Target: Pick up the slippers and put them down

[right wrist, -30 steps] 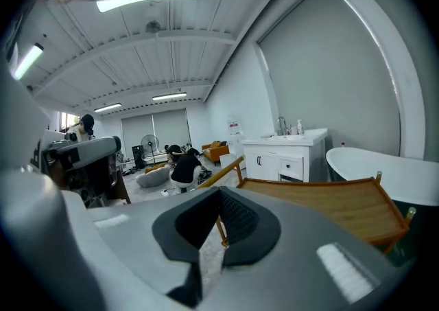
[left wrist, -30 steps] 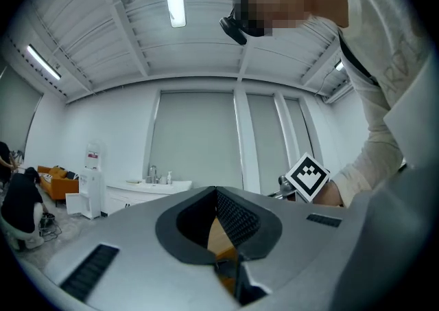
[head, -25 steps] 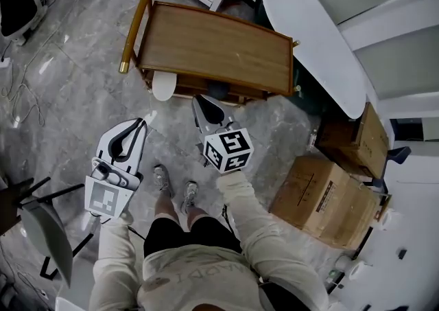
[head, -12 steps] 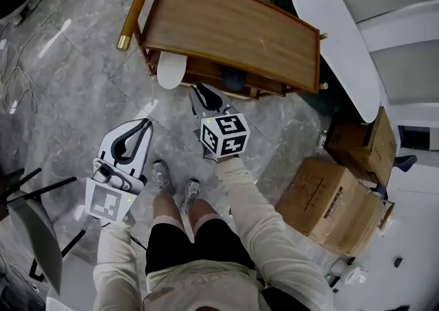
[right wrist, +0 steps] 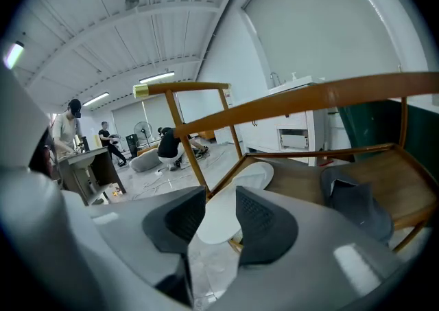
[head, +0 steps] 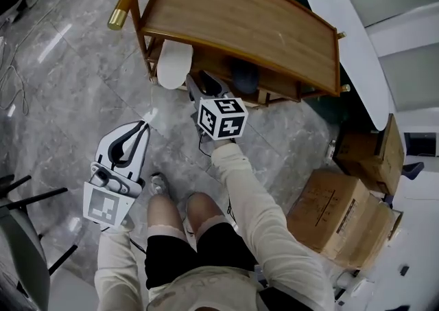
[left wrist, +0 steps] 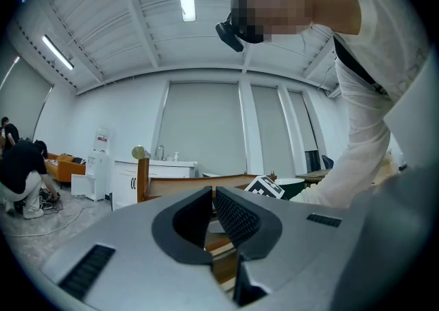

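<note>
You have two grippers, two slippers, one wooden rack and two boxes before you.

Your left gripper (head: 139, 126) (left wrist: 213, 193) hangs over the grey marble floor (head: 62, 83) with its jaws closed and nothing between them. It is well apart from the rack (head: 240, 21).

The white slipper (head: 173, 64) (right wrist: 250, 176) lies at the left end of the rack's lower shelf, its near end poking out past the shelf's edge.

Your right gripper (head: 200, 86) (right wrist: 219, 196) is just beside that end, pointing at it. Its jaws are opening. In the right gripper view the white slipper shows in the gap beyond them, and the pads do not press on it.

The dark slipper (head: 243, 77) (right wrist: 353, 203) sits further right on the same shelf, apart from the white one.

A white oval table (head: 343, 28) stands right of the rack, with the two cardboard boxes (head: 336, 213) (head: 374, 158) on the floor near it.

The room has a white ceiling with strip lights. A white cabinet (left wrist: 154, 172) stands behind the rack.
</note>
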A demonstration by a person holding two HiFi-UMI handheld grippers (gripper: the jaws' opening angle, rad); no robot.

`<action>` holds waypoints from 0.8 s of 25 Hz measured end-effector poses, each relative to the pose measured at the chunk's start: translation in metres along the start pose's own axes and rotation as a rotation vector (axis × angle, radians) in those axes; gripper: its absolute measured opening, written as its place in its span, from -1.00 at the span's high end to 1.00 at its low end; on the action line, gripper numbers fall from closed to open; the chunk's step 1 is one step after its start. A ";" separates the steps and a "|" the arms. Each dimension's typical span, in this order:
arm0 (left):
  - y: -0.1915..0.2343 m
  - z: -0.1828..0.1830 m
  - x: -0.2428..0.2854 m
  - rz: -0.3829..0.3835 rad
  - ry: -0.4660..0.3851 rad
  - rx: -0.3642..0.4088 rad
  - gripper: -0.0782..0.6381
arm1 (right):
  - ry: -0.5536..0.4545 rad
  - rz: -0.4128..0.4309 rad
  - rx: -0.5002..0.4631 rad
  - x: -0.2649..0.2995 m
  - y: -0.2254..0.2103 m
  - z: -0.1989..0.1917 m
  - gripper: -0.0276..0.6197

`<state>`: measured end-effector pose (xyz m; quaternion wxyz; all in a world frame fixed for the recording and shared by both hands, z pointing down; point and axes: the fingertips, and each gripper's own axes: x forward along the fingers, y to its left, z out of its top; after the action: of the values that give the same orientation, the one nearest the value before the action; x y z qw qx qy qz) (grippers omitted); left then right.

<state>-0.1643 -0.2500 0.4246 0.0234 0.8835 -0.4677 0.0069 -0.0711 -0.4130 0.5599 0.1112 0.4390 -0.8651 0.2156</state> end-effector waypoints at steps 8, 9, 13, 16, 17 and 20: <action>0.009 -0.071 0.001 0.010 -0.017 0.046 0.77 | -0.022 -0.027 0.015 0.049 -0.028 -0.046 0.34; 0.010 -0.079 0.002 0.012 -0.023 0.053 0.77 | -0.030 -0.031 0.015 0.054 -0.032 -0.049 0.33; 0.014 -0.113 0.005 0.027 -0.064 0.086 0.77 | -0.069 -0.032 -0.028 0.067 -0.041 -0.061 0.29; 0.018 -0.140 0.004 0.039 -0.086 0.112 0.77 | -0.100 -0.019 -0.031 0.074 -0.044 -0.063 0.25; 0.019 -0.148 0.003 0.043 -0.096 0.117 0.77 | -0.102 -0.004 -0.016 0.076 -0.043 -0.064 0.22; 0.019 -0.172 0.004 0.053 -0.123 0.132 0.77 | -0.116 0.055 0.034 0.077 -0.038 -0.070 0.10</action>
<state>-0.1761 -0.2562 0.5967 -0.0639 0.8692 -0.4900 -0.0157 -0.0856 -0.4547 0.6618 0.0473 0.4287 -0.8781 0.2072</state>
